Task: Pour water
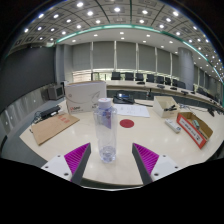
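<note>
Standing upright on the white worktop (60, 150), a clear plastic water bottle (105, 128) with a pale label rises between the two fingers of the tool (110, 157). The tool is spread open: its magenta pads (77, 155) flank the bottle's base with a gap on each side. Beyond the bottle lies a red disc (127, 123). A brown cardboard piece (52, 127) lies off to the left, a white box (84, 96) stands farther back, and an orange-red package (194, 128) sits to the right.

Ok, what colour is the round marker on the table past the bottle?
Red, clearest in the gripper view.
</note>
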Available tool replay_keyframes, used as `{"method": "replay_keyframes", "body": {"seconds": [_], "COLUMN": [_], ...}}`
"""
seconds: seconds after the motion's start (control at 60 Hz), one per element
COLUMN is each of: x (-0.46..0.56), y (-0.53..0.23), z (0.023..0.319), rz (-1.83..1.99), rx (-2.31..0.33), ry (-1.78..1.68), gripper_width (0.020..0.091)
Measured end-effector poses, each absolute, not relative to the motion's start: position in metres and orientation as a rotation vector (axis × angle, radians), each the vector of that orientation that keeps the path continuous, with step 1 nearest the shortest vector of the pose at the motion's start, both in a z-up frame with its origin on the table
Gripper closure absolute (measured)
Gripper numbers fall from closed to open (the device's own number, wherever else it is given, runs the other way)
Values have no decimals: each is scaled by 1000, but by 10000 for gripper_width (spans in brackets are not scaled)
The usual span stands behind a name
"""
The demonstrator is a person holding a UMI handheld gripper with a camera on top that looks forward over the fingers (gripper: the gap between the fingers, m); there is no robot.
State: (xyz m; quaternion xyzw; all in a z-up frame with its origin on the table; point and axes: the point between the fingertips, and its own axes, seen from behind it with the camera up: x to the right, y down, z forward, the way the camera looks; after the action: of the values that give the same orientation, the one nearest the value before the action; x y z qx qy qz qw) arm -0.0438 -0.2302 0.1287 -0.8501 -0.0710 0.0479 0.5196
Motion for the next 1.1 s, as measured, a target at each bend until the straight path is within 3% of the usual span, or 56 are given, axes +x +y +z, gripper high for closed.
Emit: {"method": "replay_keyframes", "body": {"seconds": [0.217,0.267,0.367,0.467,0.55,0.65,0.75,0.767,1.1], "x": [-70,-71,-72,-70,-66,-54,-43,-39,23], "y": [-154,-143,-127,-126,-127,-130,-127,-125,-39], "z": [95,88,75,78,77,87,99,100,180], "rz": [35,28,25,34,8,-38,-100,-116,-491], "rx": [-1945,-1941,-1942,-1929,-1935,-1933,-1958,-1960,-1896], "ry": [-94,-71,-34,-3,6,28,5,-5,-185], "gripper_width": [266,341,585,614,680,756,772,815,814]}}
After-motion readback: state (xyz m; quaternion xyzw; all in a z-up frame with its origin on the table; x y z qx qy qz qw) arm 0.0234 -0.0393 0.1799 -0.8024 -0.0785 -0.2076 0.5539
